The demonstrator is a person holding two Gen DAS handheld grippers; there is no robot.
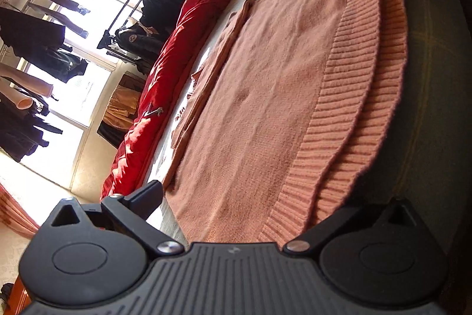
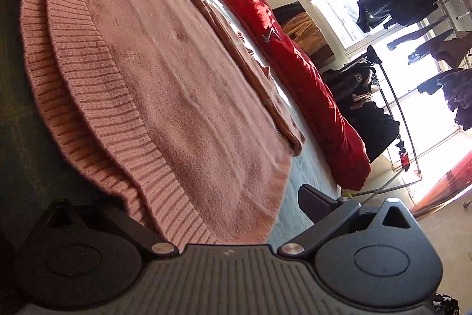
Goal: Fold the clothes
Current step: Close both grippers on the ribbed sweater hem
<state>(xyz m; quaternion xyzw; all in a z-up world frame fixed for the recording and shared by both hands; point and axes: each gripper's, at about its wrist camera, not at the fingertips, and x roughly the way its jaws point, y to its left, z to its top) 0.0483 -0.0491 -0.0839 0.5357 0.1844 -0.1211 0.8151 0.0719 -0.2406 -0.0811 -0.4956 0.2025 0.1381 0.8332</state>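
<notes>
The pink sweater (image 1: 265,96) lies flat across the bed (image 1: 427,84), ribbed hem (image 1: 348,114) nearest, ready for folding. Left gripper (image 1: 244,214) and right gripper (image 2: 224,214) both gape wide at opposite hem corners, gripping nothing yet.

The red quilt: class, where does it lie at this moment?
The red quilt lies rolled along the bed's far edge, beyond the pink sweater, between it and the clothes racks by the window.

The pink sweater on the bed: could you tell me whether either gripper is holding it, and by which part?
Neither holds it. The left gripper and right gripper are both open, each straddling a corner of the pink sweater at its ribbed hem, not yet closed on it.
</notes>
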